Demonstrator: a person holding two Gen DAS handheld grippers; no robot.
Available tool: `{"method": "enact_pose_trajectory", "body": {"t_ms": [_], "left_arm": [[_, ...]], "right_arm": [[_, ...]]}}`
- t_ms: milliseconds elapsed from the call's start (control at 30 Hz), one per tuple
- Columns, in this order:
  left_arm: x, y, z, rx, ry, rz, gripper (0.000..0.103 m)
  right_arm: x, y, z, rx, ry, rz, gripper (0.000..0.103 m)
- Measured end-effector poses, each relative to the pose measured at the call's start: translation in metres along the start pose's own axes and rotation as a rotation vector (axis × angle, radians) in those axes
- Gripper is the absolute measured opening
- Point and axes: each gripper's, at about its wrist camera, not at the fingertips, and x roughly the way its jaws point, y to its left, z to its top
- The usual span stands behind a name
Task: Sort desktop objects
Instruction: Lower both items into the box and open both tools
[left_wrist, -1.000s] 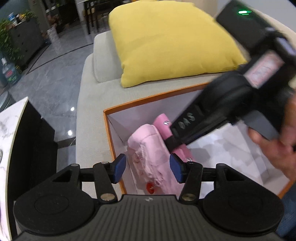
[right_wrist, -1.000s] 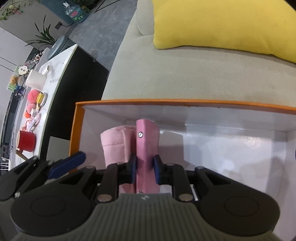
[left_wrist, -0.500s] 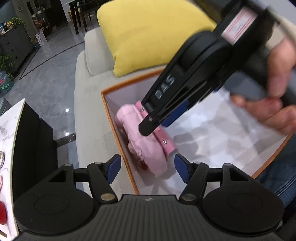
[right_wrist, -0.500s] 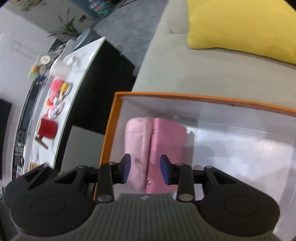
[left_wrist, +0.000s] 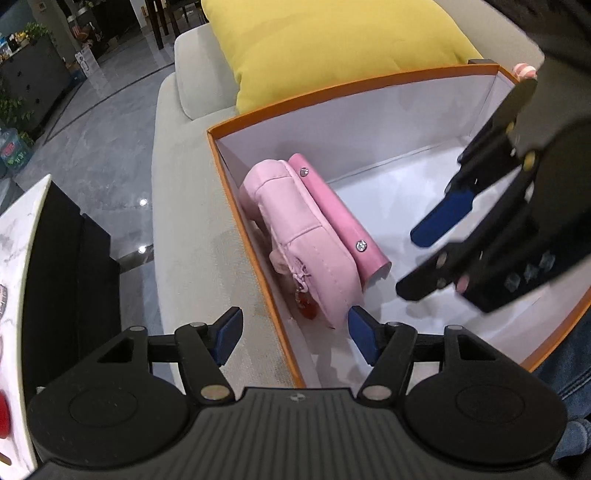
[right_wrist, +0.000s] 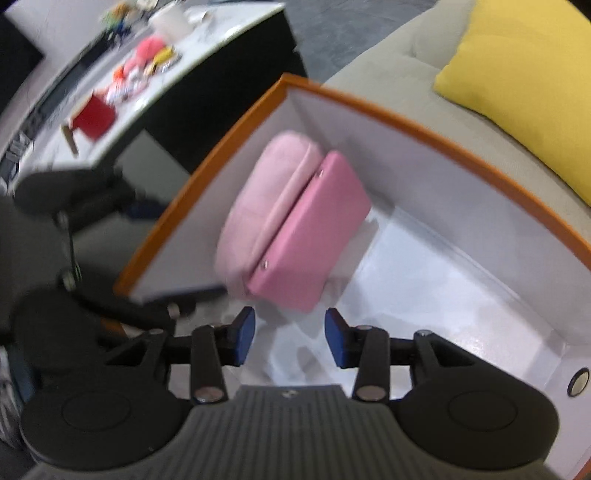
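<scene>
An orange box (left_wrist: 236, 206) with a white inside stands on a beige sofa. In it a soft pale pink pouch (left_wrist: 295, 229) leans on the left wall, and a flat pink case (left_wrist: 336, 214) with two studs rests against it. My left gripper (left_wrist: 293, 334) hangs open over the box's near left wall with nothing between its pads. My right gripper (right_wrist: 290, 338) is over the box floor just short of the pink case (right_wrist: 314, 229) and pouch (right_wrist: 258, 210); its jaws are opening and nothing is between them. It shows in the left wrist view as the right gripper (left_wrist: 424, 258), at the right.
A yellow cushion (left_wrist: 332, 48) lies on the sofa (left_wrist: 192, 236) behind the box. A white marble table (right_wrist: 122, 88) on a black base stands left of the sofa, with a red mug (right_wrist: 92, 118) and several small items. Grey tiled floor lies beyond.
My right gripper let go of the pink case, which now lies against the pouch, and drew back to the right while rolling. My left gripper opened wider and sank a little toward the box.
</scene>
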Motion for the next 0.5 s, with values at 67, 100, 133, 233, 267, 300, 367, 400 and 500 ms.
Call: {"method": "enact_pose_trajectory", "body": {"t_ms": [67,100,133,233,267,300,367,400,500], "left_arm": [[0.001,0.001,0.001,-0.012,0.005,-0.014,0.074],[0.002,0.002,0.001,-0.015,0.004,-0.015,0.073],[0.002,0.002,0.001,-0.021,0.002,-0.013,0.073],[0.002,0.007,0.005,-0.039,0.0,-0.019,0.065],[0.002,0.009,0.006,-0.045,-0.001,-0.021,0.06],[0.003,0.01,0.007,-0.048,0.0,-0.022,0.056],[0.004,0.011,0.01,-0.054,0.006,-0.037,0.053],[0.004,0.012,0.011,-0.054,0.009,-0.049,0.051],[0.006,0.011,0.011,-0.047,0.015,-0.059,0.049]], "right_arm": [[0.007,0.002,-0.001,-0.03,0.001,-0.011,0.043],[0.011,0.003,0.0,-0.043,-0.003,-0.024,0.042],[0.013,0.003,0.0,-0.054,-0.007,-0.037,0.042],[0.016,0.002,0.006,-0.088,-0.023,-0.053,0.039],[0.016,0.002,0.007,-0.099,-0.027,-0.05,0.037],[0.017,0.002,0.01,-0.109,-0.032,-0.047,0.036],[0.017,0.003,0.014,-0.13,-0.048,-0.053,0.035],[0.017,0.005,0.017,-0.143,-0.058,-0.057,0.035],[0.022,0.009,0.023,-0.18,-0.066,-0.065,0.031]]}}
